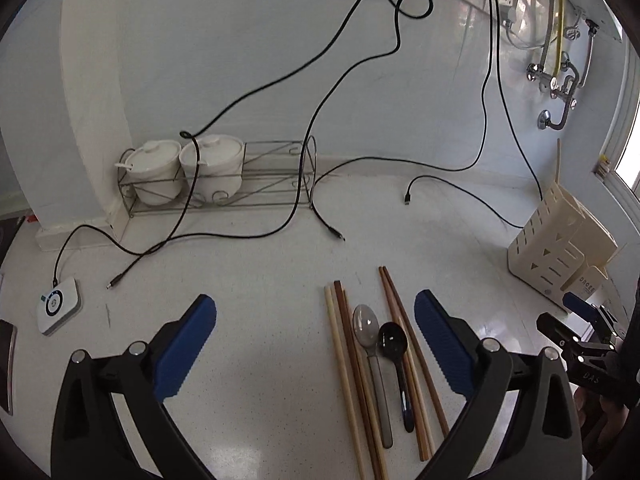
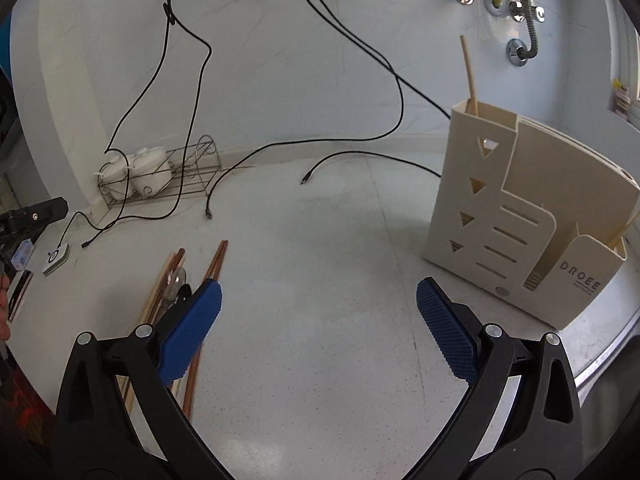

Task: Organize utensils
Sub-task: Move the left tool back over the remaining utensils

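Note:
Several wooden chopsticks (image 1: 348, 364) lie side by side on the white counter, with a grey spoon (image 1: 366, 326) and a black spoon (image 1: 393, 342) among them. My left gripper (image 1: 316, 316) hovers open above them, the utensils nearer its right finger, nothing touched. The cream utensil holder (image 2: 516, 216) stands at the right with chopsticks upright in two of its slots. My right gripper (image 2: 319, 300) is open over bare counter between the holder and the utensil row (image 2: 172, 276), whose near part its left finger hides. The right gripper also shows at the left wrist view's right edge (image 1: 576, 320).
Black cables (image 1: 248, 236) trail across the counter's far half, plug ends loose. A wire rack (image 1: 216, 184) with two white lidded pots sits against the wall at the back left. A small white device (image 1: 58, 310) lies at the left. Taps and hoses (image 1: 556, 80) hang on the wall.

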The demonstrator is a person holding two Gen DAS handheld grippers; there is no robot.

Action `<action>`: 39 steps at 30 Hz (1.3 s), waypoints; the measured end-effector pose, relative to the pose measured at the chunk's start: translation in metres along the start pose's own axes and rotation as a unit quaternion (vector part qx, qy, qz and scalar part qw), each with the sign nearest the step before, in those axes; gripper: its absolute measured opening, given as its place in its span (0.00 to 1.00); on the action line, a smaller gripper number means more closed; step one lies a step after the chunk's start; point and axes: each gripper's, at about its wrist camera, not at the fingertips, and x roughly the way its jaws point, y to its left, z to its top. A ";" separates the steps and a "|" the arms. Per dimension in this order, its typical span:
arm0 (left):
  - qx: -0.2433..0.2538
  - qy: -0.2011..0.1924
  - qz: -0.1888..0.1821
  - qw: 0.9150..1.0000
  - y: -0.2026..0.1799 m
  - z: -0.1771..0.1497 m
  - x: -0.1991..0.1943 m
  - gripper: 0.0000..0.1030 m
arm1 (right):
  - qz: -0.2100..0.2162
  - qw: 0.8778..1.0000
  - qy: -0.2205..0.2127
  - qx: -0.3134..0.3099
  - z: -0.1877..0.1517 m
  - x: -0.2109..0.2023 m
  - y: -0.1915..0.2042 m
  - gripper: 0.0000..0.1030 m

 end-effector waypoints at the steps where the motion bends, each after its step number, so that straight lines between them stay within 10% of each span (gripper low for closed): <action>1: -0.005 0.014 -0.002 1.000 0.002 -0.002 0.006 0.95 | 0.008 1.000 0.021 -0.005 -0.001 0.007 0.006 0.91; 12: -0.041 0.184 0.011 0.982 0.018 -0.010 0.096 0.89 | 0.033 0.982 0.177 -0.049 -0.017 0.069 0.060 0.65; 39: 0.017 0.239 0.057 0.969 0.000 -0.027 0.139 0.87 | 0.023 0.974 0.212 -0.078 -0.027 0.089 0.083 0.53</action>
